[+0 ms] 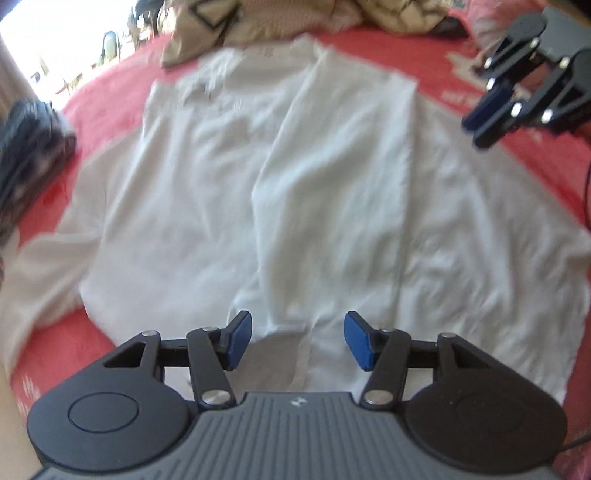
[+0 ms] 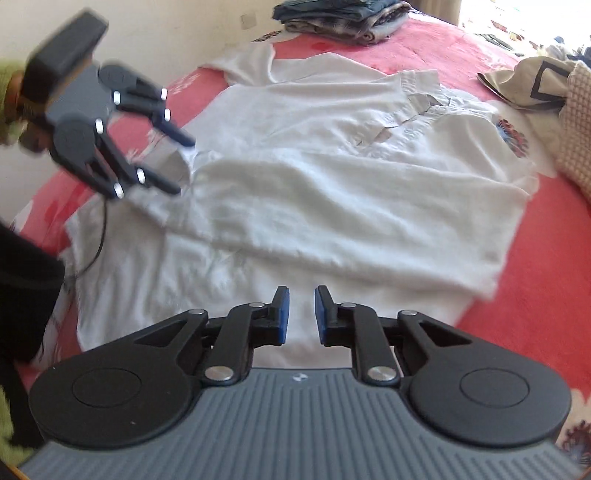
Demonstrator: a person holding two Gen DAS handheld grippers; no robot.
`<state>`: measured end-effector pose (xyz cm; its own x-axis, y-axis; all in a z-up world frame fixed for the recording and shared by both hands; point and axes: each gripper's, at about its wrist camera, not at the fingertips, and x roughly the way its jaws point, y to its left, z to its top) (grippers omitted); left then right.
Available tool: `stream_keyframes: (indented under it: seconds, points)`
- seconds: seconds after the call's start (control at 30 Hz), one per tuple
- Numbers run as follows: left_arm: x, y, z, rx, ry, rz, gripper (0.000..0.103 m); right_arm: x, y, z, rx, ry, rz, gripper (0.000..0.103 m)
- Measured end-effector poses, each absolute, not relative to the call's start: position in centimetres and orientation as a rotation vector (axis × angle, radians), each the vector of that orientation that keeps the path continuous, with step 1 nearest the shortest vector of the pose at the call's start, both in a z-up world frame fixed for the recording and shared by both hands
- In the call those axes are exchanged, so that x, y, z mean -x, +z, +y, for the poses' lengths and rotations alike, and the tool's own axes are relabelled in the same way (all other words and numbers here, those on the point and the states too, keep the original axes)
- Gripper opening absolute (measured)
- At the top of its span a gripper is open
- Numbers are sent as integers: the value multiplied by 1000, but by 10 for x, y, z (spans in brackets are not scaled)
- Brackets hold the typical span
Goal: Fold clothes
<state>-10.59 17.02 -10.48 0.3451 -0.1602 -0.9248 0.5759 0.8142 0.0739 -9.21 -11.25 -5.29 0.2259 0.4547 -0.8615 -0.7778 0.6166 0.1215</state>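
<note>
A white shirt (image 1: 332, 184) lies spread on a red bedspread (image 1: 110, 107), one side folded over its middle. In the right wrist view the shirt (image 2: 332, 184) shows its collar at the far right and a sleeve at the back. My left gripper (image 1: 297, 339) hovers open over the shirt's hem with nothing between its pads. The right wrist view shows this left gripper (image 2: 184, 166) at upper left, fingers apart above the hem. My right gripper (image 2: 301, 314) stands over the shirt's side with a narrow gap between bare pads. It also shows as the right gripper (image 1: 474, 133) at upper right, off the shirt's edge.
A stack of folded clothes (image 2: 340, 18) sits at the bed's far edge by the wall; it shows as a dark pile (image 1: 26, 155) at left. A beige garment heap (image 2: 535, 85) lies past the collar. A black cable (image 2: 99, 240) and a person's dark sleeve (image 2: 22, 295) are at left.
</note>
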Motion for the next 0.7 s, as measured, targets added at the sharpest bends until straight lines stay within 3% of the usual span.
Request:
stream_keyframes:
  seconds: [0.4, 0.7]
  points:
    - [112, -118, 204, -166, -458, 1131, 68, 34, -85, -84, 96, 713, 932, 14]
    - [98, -97, 294, 413, -299, 1038, 71, 4, -100, -39, 29, 764, 940, 15]
